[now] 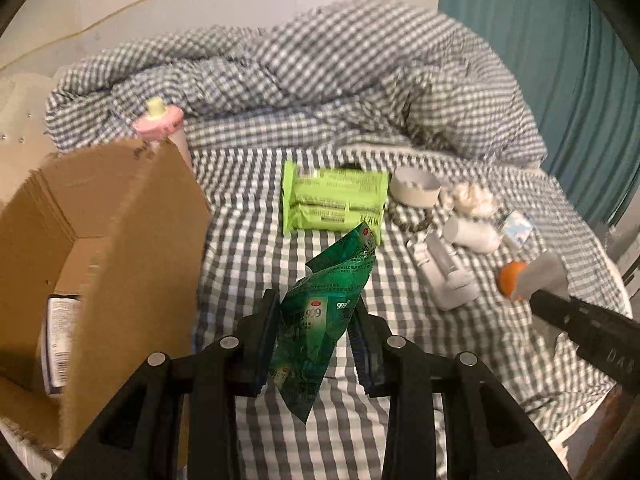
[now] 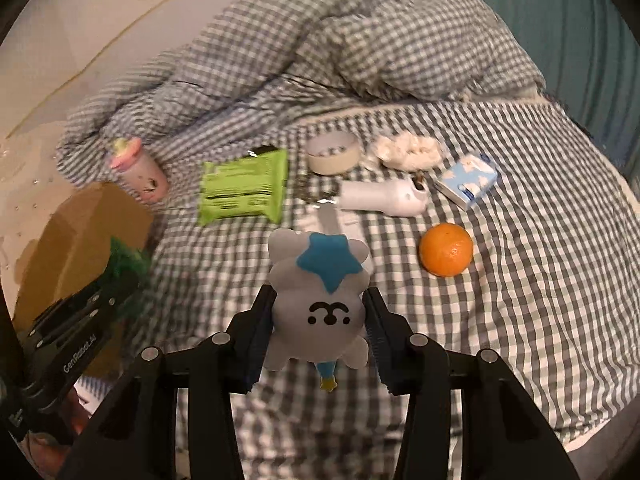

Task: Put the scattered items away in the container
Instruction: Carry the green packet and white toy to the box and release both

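Your left gripper [image 1: 316, 340] clamps a crumpled green sachet [image 1: 320, 312] between its pads at the lower centre of the left wrist view, the packet hanging clear of the checked bedsheet [image 1: 420, 360]. The open cardboard box [image 1: 100, 220] stands at the left edge of that view, just beside the gripper, with a printed carton [image 1: 60, 344] lying inside. Your right gripper [image 2: 318, 336] squeezes a grey plush toy [image 2: 316, 300] with a blue star at the lower centre of the right wrist view, lifted above the sheet. Scattered across the bed in the middle of that view lie a lime wipes pack [image 2: 244, 188], a small bowl [image 2: 334, 152], a white bottle [image 2: 380, 200], a blue tissue pack [image 2: 468, 180] and an orange [image 2: 446, 250].
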`<state>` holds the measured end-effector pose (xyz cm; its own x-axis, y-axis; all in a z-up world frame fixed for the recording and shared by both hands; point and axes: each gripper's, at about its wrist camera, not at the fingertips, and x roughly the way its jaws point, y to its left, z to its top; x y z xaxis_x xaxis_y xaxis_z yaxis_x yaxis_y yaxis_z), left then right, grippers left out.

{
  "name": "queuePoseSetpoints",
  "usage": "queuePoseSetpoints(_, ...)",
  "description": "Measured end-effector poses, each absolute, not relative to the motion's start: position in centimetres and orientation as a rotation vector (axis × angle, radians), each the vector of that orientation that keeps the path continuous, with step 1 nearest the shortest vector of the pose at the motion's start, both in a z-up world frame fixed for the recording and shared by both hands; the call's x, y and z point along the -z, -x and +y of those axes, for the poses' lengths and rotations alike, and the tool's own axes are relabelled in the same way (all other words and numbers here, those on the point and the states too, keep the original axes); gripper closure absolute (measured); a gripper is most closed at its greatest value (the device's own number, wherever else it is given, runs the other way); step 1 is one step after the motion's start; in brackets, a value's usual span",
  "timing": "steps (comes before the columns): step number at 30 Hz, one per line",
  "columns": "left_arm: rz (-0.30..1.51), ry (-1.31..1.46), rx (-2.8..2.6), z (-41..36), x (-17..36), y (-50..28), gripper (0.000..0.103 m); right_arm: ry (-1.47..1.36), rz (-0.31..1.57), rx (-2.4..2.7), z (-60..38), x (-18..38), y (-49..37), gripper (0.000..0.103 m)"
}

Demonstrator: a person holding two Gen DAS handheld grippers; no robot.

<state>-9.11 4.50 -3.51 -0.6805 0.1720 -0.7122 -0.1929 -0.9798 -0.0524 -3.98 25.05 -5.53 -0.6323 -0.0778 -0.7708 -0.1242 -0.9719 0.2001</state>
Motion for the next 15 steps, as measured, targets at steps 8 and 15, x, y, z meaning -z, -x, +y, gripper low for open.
queuePoseSetpoints(8, -0.018, 1.051, -2.781, 1.6, -0.7, 5.2, 0.069, 1.274, 0.311, -2.887, 21.8, 2.8, 0.2, 0.059)
queuePoseSetpoints(15, -0.101, 1.015, -2.861, -3.5, -2.5, 2.7, 0.069, 1.25, 0.253, -2.95, 18.5, 1.1, -1.9, 0.059)
